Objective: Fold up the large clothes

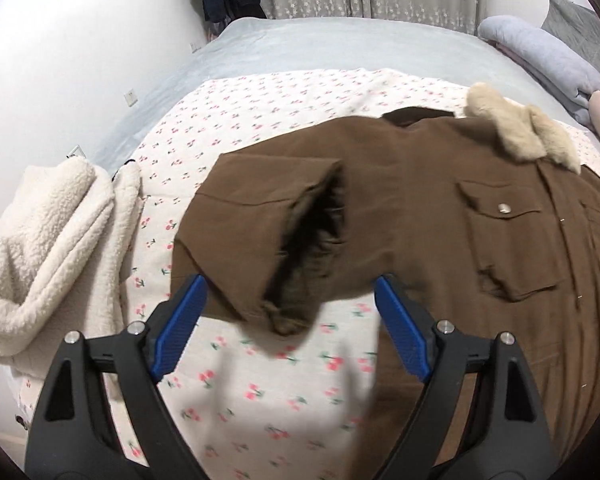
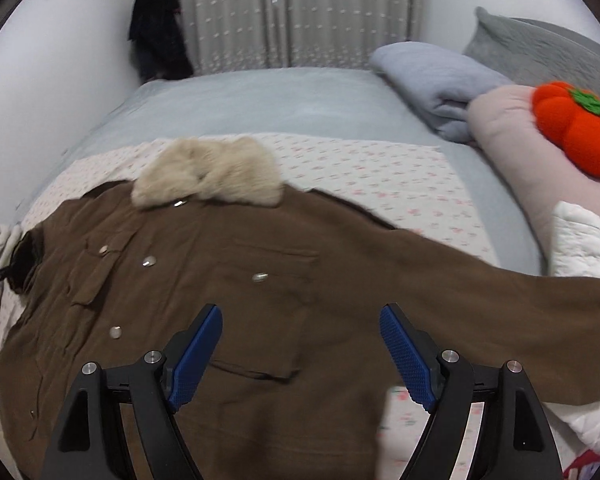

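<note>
The brown coat (image 2: 260, 280) lies flat, one sleeve (image 1: 260, 240) ahead of the gaping, empty left tongs (image 1: 288, 312) looks folded in, while the other sleeve (image 2: 500, 312) beyond the equally wide, empty right tongs (image 2: 300, 340) remains outstretched.

A wide bed (image 2: 260, 104) with a pale grey-blue cover carries everything here. Across its near part lies a white sheet printed with small pink cherries (image 1: 260, 360), and the brown coat (image 2: 260, 300) is spread front-up on that sheet, its cream fur collar (image 2: 208, 176) toward the far side and one sleeve (image 2: 520, 320) stretched out to the right. A white fleece jacket (image 1: 48, 248) lies bunched at the left edge of the sheet, just beside the coat's other sleeve (image 1: 260, 232). Toward the head of the bed sit a folded grey-blue blanket (image 2: 436, 84), a pink cushion (image 2: 508, 140) and a white quilted pad (image 2: 588, 248).
</note>
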